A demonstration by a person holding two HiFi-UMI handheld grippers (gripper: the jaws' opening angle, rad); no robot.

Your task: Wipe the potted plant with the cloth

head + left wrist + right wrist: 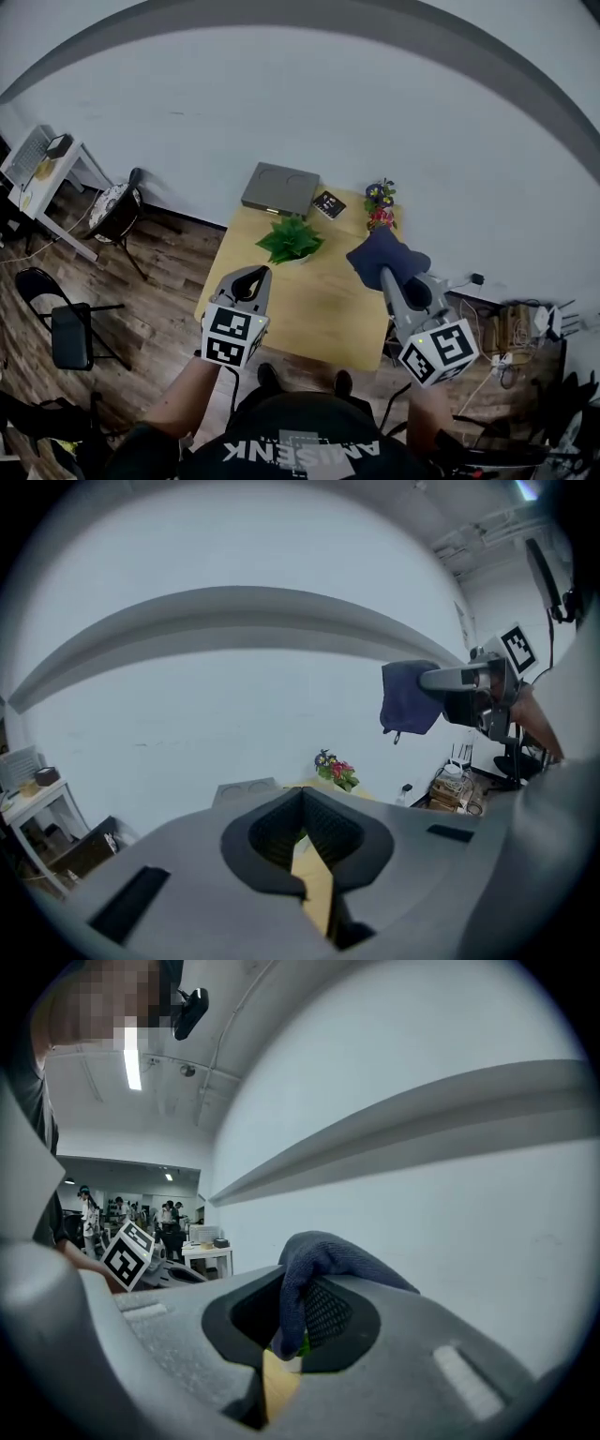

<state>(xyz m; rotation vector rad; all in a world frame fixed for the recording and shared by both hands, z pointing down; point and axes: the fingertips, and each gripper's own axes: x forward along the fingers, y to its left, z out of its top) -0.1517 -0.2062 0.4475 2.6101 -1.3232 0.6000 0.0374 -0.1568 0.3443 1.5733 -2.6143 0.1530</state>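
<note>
right gripper [386, 274]: jaws clamp dark blue cloth [323, 1258] | left gripper [255, 275]: jaws together, empty | green leafy potted plant [292, 239]: beyond both, near counter's [323, 314] far edge

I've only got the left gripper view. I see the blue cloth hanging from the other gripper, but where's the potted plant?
Observer: In the head view, the potted plant stands on the wooden table, ahead and slightly right of the left gripper.
Operator: Is the cloth clamped?
Observer: Yes. The right gripper view shows the right gripper shut on the cloth, with fabric draped over its jaws.
Operator: Touching the plant yet?
Observer: No. In the head view the cloth hangs right of the leaves, apart from them.
</note>
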